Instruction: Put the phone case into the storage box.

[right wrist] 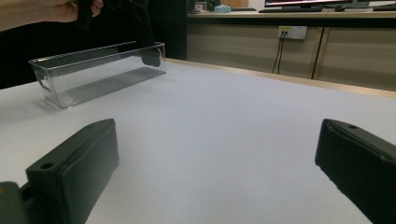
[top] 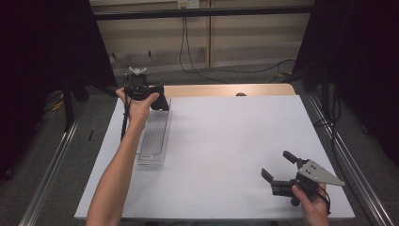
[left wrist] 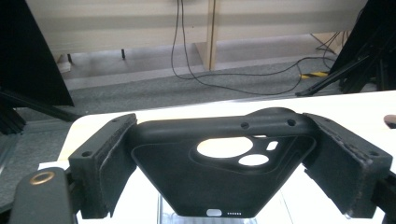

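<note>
Revealing cutouts, phone case between claw pads

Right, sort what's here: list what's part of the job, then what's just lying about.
Part of the job:
- black rubbery phone case, clamped between the left gripper jaws
- clear plastic oblong bin

Lying about:
- right gripper, open, idle above the white table
- black floor cables
</note>
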Tool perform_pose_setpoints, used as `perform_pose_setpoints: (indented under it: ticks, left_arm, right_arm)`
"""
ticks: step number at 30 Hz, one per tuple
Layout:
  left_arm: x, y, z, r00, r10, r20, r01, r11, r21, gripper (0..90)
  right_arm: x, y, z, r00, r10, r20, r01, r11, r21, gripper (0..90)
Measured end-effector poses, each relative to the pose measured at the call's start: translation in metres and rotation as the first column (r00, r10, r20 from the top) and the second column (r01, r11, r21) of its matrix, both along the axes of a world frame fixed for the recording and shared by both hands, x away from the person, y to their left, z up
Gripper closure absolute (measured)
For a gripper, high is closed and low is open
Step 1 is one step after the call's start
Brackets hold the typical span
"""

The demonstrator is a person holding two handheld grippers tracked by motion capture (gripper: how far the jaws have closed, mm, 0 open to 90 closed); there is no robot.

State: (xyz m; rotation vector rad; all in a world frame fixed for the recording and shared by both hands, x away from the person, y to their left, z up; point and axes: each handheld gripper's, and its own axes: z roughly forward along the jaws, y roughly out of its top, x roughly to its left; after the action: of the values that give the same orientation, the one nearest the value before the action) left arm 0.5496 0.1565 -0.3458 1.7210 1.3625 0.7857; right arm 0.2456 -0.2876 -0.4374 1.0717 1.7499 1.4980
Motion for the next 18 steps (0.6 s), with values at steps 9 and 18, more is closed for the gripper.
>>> perform_pose_setpoints:
  ticks: [9, 18]
  left_arm:
    - [0.0022, -0.0035, -0.0059, 0.9999, 0.004, -0.009, -0.004, 0.9999, 0.01, 13.9]
    - [0.0026, -0.0083, -0.008, 0.9999, -0.013, 0.0, 0.013, 0.9991, 0.042, 13.5]
  right_arm:
    - [0.0, 0.0002, -0.0003, 1.0, 0.004, -0.002, -0.004, 1.0, -0.002, 0.0]
    - [0.0, 0.0005, -0.0003, 1.0, 0.007, -0.004, -0.007, 1.0, -0.003, 0.0]
